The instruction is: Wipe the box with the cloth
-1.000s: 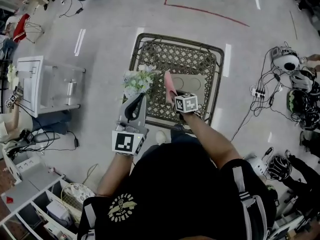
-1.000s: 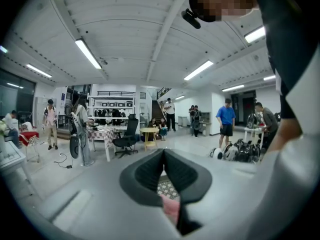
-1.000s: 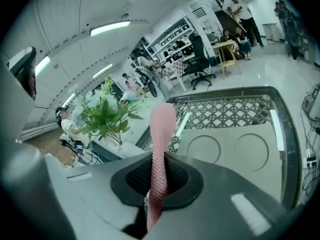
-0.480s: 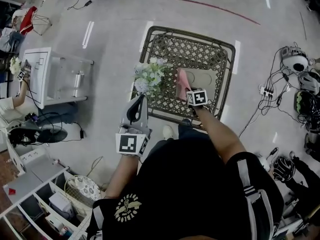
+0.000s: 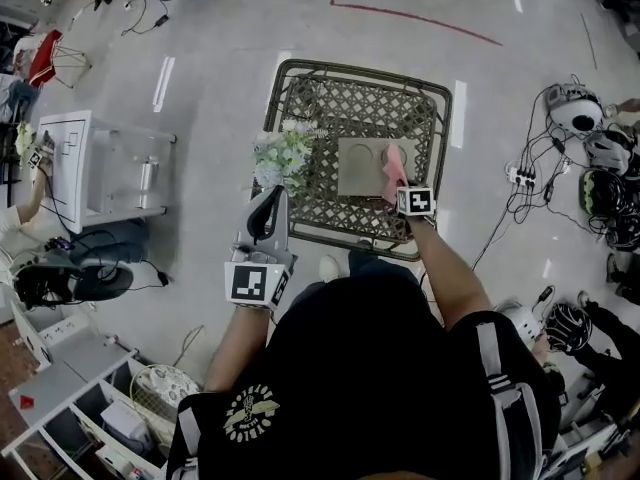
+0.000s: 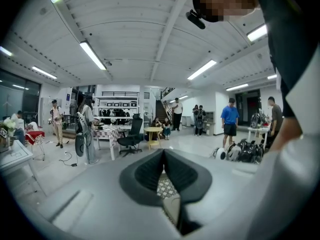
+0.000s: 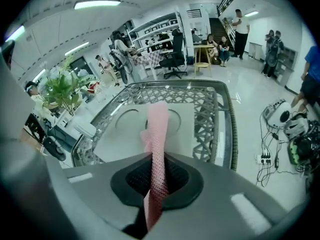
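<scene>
Right tongs [image 7: 156, 178]: I hold them clamped on the pink cloth [image 5: 393, 166], its free end down for wiping.
Left tongs [image 5: 272, 203]: closed, empty, clear at 7 o'clock.
Box [image 5: 358, 166]: flat on the worktop [image 5: 300, 93], cloth at its 3 o'clock edge.

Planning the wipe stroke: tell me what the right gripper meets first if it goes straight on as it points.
Probably the top of the grey box: the right gripper aims its clamped pink cloth at it; depth is unclear.
</scene>
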`<act>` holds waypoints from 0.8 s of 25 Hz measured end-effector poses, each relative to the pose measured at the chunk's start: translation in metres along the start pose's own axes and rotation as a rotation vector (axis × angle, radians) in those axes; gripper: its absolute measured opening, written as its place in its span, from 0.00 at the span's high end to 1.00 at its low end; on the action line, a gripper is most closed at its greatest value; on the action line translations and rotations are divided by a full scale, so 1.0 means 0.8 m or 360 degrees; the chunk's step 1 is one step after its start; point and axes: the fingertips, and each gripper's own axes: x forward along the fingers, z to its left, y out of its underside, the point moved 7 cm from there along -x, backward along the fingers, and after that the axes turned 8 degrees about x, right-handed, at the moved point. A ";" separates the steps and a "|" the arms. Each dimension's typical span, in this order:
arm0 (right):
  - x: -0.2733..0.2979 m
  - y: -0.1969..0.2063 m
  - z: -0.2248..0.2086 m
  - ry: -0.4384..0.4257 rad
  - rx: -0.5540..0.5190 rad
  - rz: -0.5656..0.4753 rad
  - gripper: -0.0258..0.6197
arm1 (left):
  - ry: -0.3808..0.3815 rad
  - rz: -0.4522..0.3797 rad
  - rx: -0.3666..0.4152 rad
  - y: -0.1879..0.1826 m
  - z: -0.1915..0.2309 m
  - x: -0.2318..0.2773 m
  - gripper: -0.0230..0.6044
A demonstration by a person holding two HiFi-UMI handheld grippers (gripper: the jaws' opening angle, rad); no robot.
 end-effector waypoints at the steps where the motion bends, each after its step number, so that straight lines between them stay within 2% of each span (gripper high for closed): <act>1: -0.005 0.001 -0.010 0.0027 0.0007 -0.0009 0.93 | 0.0004 -0.0005 0.0002 -0.001 -0.001 0.001 0.96; 5: -0.019 0.007 -0.042 0.0103 0.0040 -0.0023 0.93 | 0.0028 -0.0035 0.0007 -0.007 -0.004 0.007 0.96; 10: -0.039 0.009 -0.055 0.0104 0.0059 -0.0104 0.93 | 0.0044 -0.0079 0.0024 -0.014 -0.006 0.011 0.96; 14: -0.078 0.008 -0.049 0.0028 0.0074 -0.0262 0.93 | 0.0042 -0.0119 0.0005 -0.022 -0.002 0.007 0.96; 20: -0.183 -0.009 -0.016 -0.0059 -0.0033 -0.0597 0.93 | 0.0036 -0.0218 0.0010 -0.041 0.010 -0.007 0.96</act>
